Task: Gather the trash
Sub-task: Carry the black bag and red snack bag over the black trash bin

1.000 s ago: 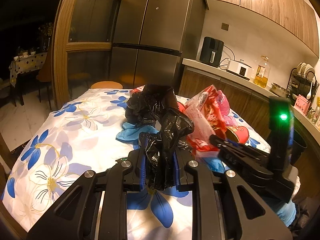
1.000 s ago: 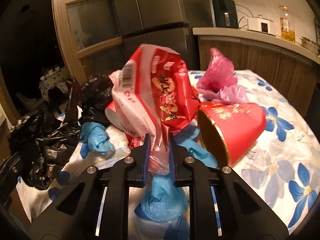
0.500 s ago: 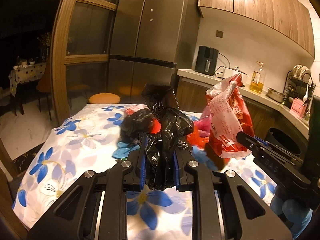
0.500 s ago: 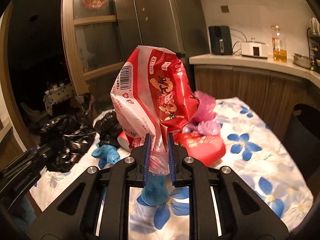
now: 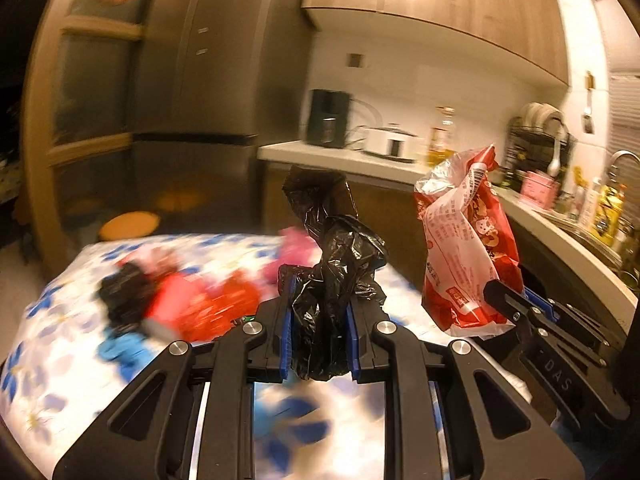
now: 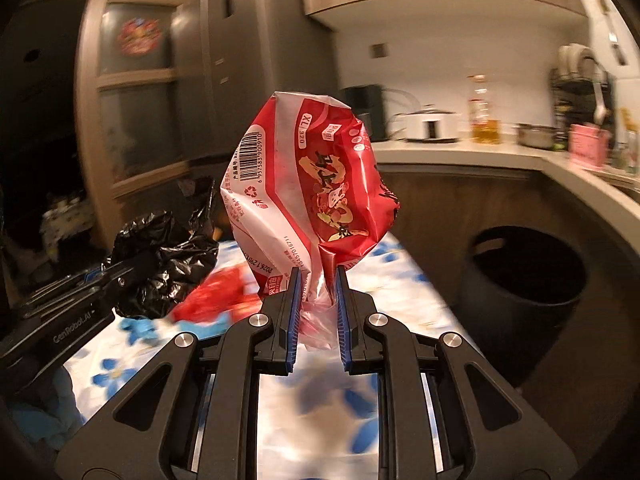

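Observation:
My left gripper point(image 5: 320, 304) is shut on a crumpled black plastic bag point(image 5: 334, 264), held above the flowered table point(image 5: 60, 360). The bag also shows in the right wrist view point(image 6: 164, 260). My right gripper point(image 6: 318, 280) is shut on a red and white snack wrapper point(image 6: 304, 192), held high over the table; it shows at the right of the left wrist view point(image 5: 464, 248). A dark round trash bin point(image 6: 524, 284) stands open on the floor to the right of the table. More trash lies on the table: a red cup point(image 5: 192, 308), a black bag point(image 5: 120, 296), blue gloves point(image 5: 124, 352).
A kitchen counter point(image 6: 460, 152) with appliances and an oil bottle point(image 6: 482, 112) runs behind and to the right. A tall fridge point(image 5: 224, 60) and a wooden cabinet stand at the back. A pink bag point(image 5: 296, 244) lies at the table's far edge.
Both grippers have risen and swung right with their loads. The trash bin has come fully into the right wrist view. The table trash now sits lower and to the left.

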The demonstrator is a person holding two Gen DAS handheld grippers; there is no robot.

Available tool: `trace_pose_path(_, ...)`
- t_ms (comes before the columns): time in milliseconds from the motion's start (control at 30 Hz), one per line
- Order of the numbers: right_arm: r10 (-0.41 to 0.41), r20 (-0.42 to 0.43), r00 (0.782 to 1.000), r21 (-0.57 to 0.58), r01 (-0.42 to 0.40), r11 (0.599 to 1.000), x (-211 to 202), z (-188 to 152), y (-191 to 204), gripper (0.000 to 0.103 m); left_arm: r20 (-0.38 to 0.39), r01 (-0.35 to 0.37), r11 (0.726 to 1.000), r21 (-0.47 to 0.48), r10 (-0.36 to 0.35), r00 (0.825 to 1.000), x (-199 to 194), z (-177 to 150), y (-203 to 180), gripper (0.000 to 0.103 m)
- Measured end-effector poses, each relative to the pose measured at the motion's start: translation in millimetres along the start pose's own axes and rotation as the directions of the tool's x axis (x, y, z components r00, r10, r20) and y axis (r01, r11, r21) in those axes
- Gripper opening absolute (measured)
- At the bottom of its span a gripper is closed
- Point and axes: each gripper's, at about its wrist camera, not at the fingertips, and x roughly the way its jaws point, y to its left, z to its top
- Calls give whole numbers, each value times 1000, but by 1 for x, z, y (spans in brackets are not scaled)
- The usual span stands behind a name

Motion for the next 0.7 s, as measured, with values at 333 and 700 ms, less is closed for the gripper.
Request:
trace_pose_path(333, -276, 81, 958, 152, 262, 953, -12, 28, -134, 16, 52, 232, 967, 106, -238, 970, 60, 35, -117, 21)
trace_pose_path(700, -399, 46, 916, 225, 380, 897, 15, 39, -217, 16, 38, 415, 904, 98, -420, 907, 120, 41, -185, 22)
